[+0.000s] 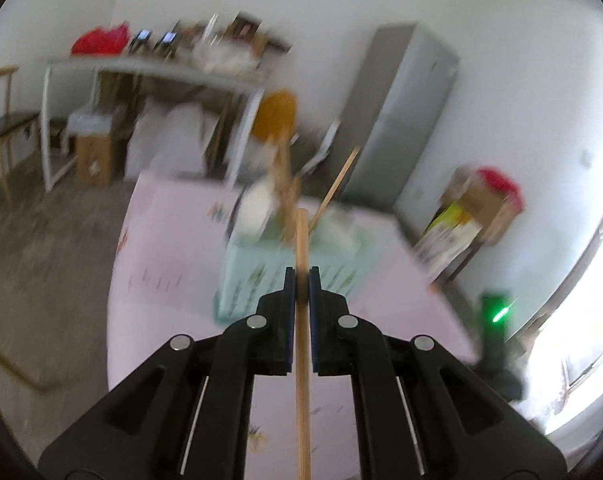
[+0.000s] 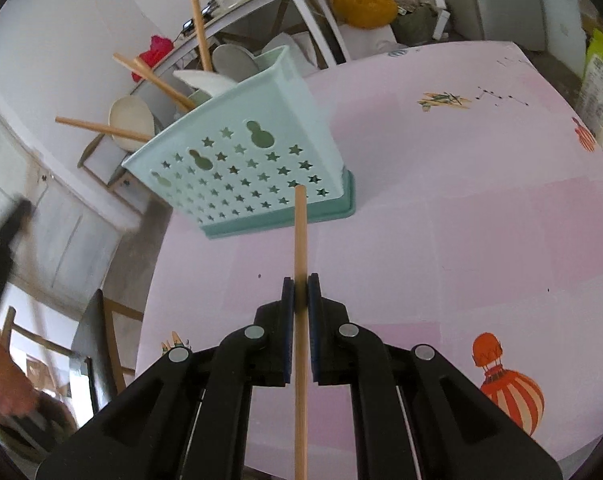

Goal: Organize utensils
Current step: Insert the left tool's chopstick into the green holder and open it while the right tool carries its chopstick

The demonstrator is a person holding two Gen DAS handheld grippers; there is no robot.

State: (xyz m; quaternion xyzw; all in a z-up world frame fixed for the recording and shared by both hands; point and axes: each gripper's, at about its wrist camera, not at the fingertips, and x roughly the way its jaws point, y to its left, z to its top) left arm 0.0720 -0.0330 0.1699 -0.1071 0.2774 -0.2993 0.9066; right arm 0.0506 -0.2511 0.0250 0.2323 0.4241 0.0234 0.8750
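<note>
Delivery is the step we judge ourselves to be in, with a stick in each hand. From the left wrist view, badly blurred, our left claw (image 1: 301, 280) is closed on a wooden chopstick (image 1: 302, 320) that runs straight out between the pads toward the mint utensil holder (image 1: 261, 280) on the pink counter (image 1: 173, 240). From the right wrist view, sharp, our right claw (image 2: 300, 290) pinches a second chopstick (image 2: 300, 240), its tip showing against the star-pierced wall of the utensil holder (image 2: 253, 160), which already carries several sticks and spoons. Next, we think, each tip must rise above the rim, then drop into an open compartment before we let go.
</note>
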